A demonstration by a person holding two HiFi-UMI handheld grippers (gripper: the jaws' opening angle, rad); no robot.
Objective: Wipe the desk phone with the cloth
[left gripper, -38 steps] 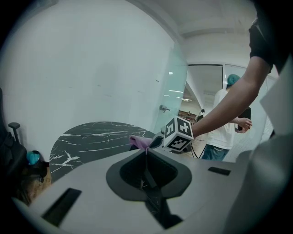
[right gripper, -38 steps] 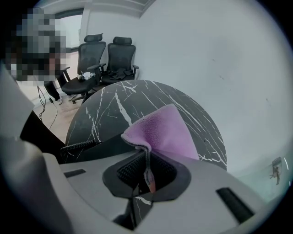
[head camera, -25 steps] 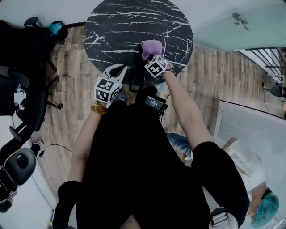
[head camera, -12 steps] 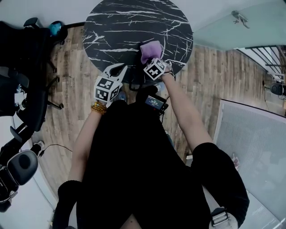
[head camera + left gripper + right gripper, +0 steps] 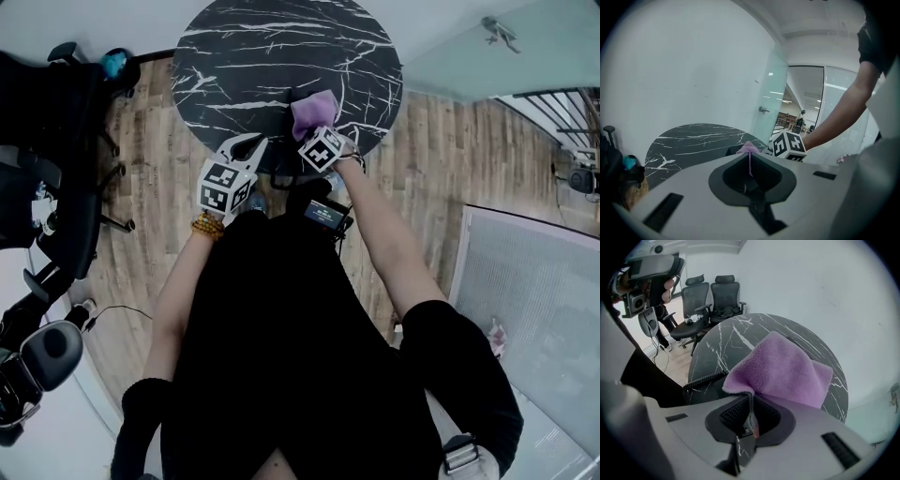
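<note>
Round black white-veined marble table (image 5: 731,341): ahead of right gripper (image 5: 751,411). Two black mesh office chairs (image 5: 712,298): to its left. Wood-plank floor (image 5: 431,159). Plain white wall (image 5: 811,296) beyond.

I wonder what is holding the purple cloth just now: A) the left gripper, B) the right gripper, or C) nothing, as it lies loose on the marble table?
B: the right gripper has its jaws closed on an edge of the purple cloth, as its own view shows.

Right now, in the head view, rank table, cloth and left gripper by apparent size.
1. Table.
2. Left gripper, though it sits nearer the camera.
3. Cloth, partly hidden by the right gripper.
</note>
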